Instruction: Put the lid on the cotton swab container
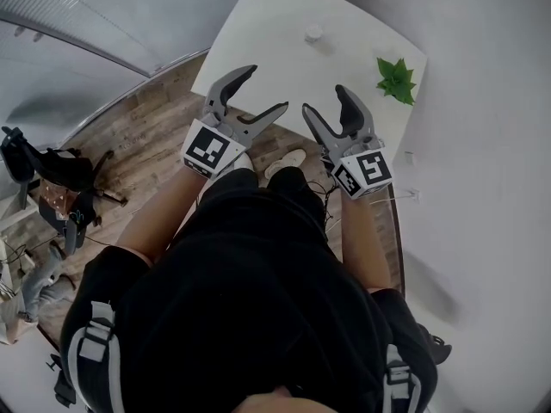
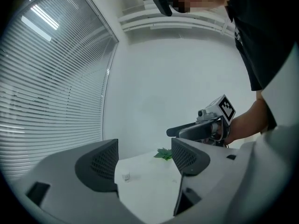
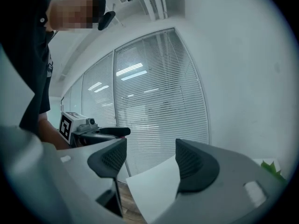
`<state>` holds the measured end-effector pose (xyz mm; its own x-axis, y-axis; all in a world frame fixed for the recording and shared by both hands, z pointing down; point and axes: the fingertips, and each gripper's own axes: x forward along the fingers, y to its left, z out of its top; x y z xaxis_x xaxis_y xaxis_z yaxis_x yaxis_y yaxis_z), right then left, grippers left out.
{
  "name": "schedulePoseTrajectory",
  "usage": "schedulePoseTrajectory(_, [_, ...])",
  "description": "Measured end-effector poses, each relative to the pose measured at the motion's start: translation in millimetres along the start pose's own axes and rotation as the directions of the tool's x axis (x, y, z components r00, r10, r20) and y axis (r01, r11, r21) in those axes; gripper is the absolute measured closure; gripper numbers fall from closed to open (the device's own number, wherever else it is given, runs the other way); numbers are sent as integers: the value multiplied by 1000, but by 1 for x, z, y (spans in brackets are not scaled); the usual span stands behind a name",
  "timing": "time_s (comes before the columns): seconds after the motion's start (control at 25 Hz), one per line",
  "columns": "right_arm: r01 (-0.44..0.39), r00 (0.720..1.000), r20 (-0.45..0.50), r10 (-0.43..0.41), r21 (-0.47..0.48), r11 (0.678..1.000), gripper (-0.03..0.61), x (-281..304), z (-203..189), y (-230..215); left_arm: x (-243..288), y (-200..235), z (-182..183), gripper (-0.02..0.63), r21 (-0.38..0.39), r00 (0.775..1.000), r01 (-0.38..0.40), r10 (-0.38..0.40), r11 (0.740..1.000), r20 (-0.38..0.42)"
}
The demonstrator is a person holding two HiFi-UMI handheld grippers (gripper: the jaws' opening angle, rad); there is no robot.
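Note:
A small clear cotton swab container (image 1: 314, 33) stands far off on the white table (image 1: 284, 50); the left gripper view shows that container (image 2: 126, 176) as a tiny object between the jaws, well ahead. I cannot make out a separate lid. My left gripper (image 1: 260, 91) is held up near the table's near edge, open and empty. My right gripper (image 1: 324, 100) is beside it, also open with nothing in it. In the left gripper view the right gripper (image 2: 177, 131) shows at the right.
A small green plant (image 1: 396, 79) sits at the table's right edge, and that plant (image 2: 164, 154) also shows in the left gripper view. A wooden floor (image 1: 146, 119) lies left of the table. Bags and gear (image 1: 52, 179) lie on the floor at far left. Window blinds (image 3: 154, 92) stand behind.

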<state>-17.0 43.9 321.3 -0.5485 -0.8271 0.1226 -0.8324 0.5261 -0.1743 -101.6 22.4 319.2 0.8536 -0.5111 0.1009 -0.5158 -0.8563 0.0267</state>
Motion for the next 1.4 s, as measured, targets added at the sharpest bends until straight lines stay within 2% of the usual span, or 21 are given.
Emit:
schedulePoseTrajectory(0.16, [8,1000,2,-8,18,1000,255,9,0,-24,20,8,-6,273,-7,1000,1,-1,1000,-14])
schedulePoseTrajectory(0.64, [-56,998,-23,58,64,996,267,39,-4,-123,111,38,-23,273,-38,996,-90,88,995,-34])
schedulePoseTrajectory(1.12, [-168,978,-104,178,101,981,281,90,-36,-199,188,63,-92,273,-60,971,-195,184,979,-150])
schedulePoseTrajectory(1.4, [-160,973,-145,179,134,978,296,122,-59,-232,219,85,-143,275,-32,953,-220,207,975,-223])
